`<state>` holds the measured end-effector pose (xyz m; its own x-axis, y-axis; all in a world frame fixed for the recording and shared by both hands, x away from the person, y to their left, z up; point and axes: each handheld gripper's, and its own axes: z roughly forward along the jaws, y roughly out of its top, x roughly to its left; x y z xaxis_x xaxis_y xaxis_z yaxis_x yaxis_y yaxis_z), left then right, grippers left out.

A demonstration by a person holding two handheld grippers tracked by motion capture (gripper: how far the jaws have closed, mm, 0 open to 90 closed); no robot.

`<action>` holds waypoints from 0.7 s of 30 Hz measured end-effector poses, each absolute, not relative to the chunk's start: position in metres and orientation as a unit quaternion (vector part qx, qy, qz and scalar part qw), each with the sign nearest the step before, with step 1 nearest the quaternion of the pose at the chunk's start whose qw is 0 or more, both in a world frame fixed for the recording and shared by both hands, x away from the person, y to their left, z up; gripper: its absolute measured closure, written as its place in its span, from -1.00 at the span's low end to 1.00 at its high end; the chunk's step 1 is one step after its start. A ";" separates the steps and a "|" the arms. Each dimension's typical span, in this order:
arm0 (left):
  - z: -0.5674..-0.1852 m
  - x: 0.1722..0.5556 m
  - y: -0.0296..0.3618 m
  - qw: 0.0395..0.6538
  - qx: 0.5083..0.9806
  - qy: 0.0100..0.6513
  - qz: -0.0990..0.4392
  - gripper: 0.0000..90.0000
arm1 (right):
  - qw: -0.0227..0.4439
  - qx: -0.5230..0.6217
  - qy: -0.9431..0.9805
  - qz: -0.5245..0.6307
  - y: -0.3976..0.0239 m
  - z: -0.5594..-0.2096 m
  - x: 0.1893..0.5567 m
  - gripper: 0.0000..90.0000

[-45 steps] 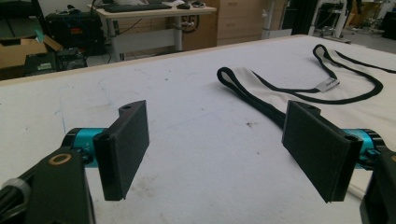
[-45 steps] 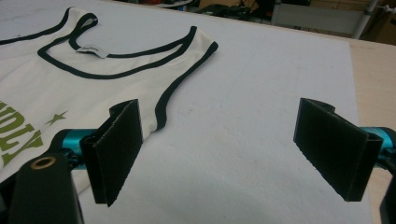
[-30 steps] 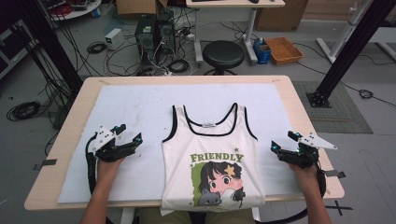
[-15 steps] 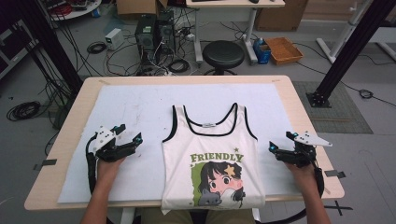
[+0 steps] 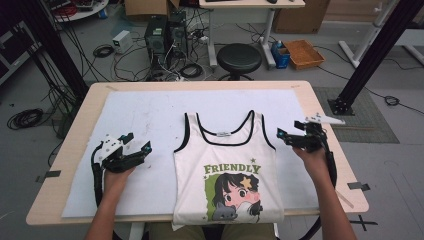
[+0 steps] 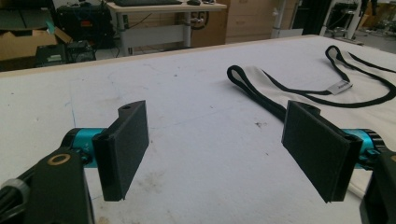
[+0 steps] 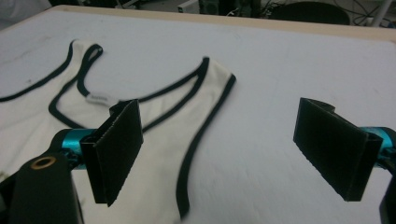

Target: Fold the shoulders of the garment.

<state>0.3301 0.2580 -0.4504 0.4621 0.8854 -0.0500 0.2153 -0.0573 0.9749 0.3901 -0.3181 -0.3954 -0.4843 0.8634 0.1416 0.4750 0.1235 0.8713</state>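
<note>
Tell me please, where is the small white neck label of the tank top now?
In the high view the neck label sits inside the back neckline of the tank top, between the two shoulder straps, at the table's middle.

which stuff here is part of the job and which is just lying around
Part of the job, as far as I can judge:
tank top
left tongs, open
right tongs, open
white mat

Lying about:
stool
computer tower
cardboard tray
floor cables

The right claw [image 5: 292,137] has edged inward — toward the tank top [image 5: 227,165].
</note>
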 end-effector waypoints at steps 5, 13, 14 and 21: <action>-0.450 0.331 0.258 0.544 0.657 0.422 0.306 -0.49 | 0.198 0.472 0.746 0.426 -0.287 -0.391 0.437 -0.66; -0.450 0.332 0.260 0.543 0.654 0.429 0.304 -0.48 | 0.199 0.501 0.758 0.366 -0.259 -0.408 0.484 -0.66; -0.450 0.332 0.260 0.544 0.653 0.430 0.303 -0.48 | 0.194 0.505 0.765 0.349 -0.253 -0.414 0.493 -0.66; -0.450 0.331 0.259 0.540 0.657 0.427 0.306 -0.48 | 0.184 0.501 0.791 0.298 -0.236 -0.437 0.507 -0.31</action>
<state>0.3312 0.2585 -0.4502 0.4475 0.8923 -0.0598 0.2311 -0.0508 0.9716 0.5065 -0.2363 -0.4368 -0.4304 0.9026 0.0083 0.6835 0.3199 0.6561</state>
